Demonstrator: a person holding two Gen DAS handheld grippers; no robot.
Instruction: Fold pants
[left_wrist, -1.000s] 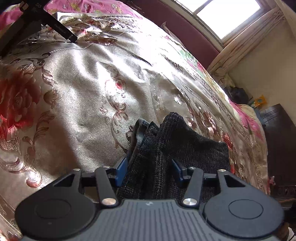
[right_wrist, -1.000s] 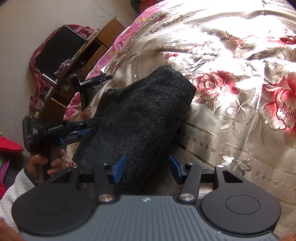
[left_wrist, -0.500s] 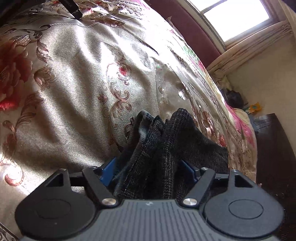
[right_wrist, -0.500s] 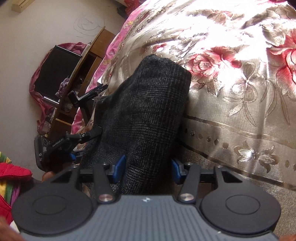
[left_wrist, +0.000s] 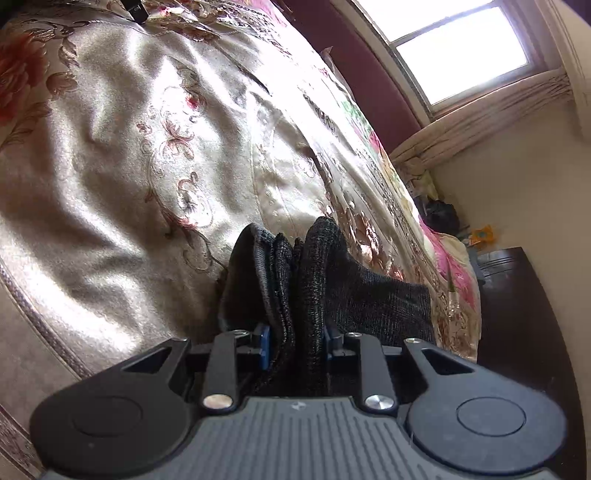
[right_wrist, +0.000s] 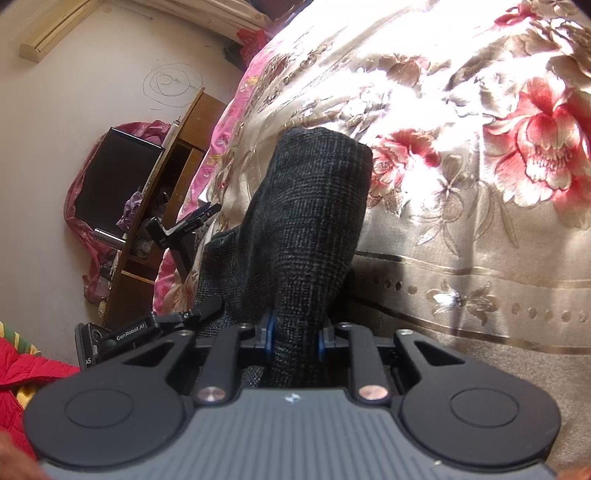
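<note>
Dark grey checked pants (left_wrist: 314, 266) lie folded on the floral bedspread (left_wrist: 110, 166). In the left wrist view a bunched edge of several layers stands up between the blue pads of my left gripper (left_wrist: 295, 343). Its jaws are closing and both pads press on the cloth. In the right wrist view the pants (right_wrist: 314, 206) stretch away from my right gripper (right_wrist: 293, 339). Its jaws are closing too, with the pads squeezing a fold of the fabric. The left gripper's black body (right_wrist: 125, 330) shows at the pants' left edge.
The bedspread (right_wrist: 461, 110) spreads wide to the right of the pants. A window (left_wrist: 461, 48) and a dark cabinet (left_wrist: 517, 295) lie past the bed. A wooden shelf (right_wrist: 162, 206) with a black screen (right_wrist: 114, 177) stands by the wall, and a red cloth (right_wrist: 22, 373) lies low on the left.
Both grippers' jaws have narrowed from wide apart onto the pants, pinching the cloth into tighter folds. Both views have rolled and shifted a little along the bed.
</note>
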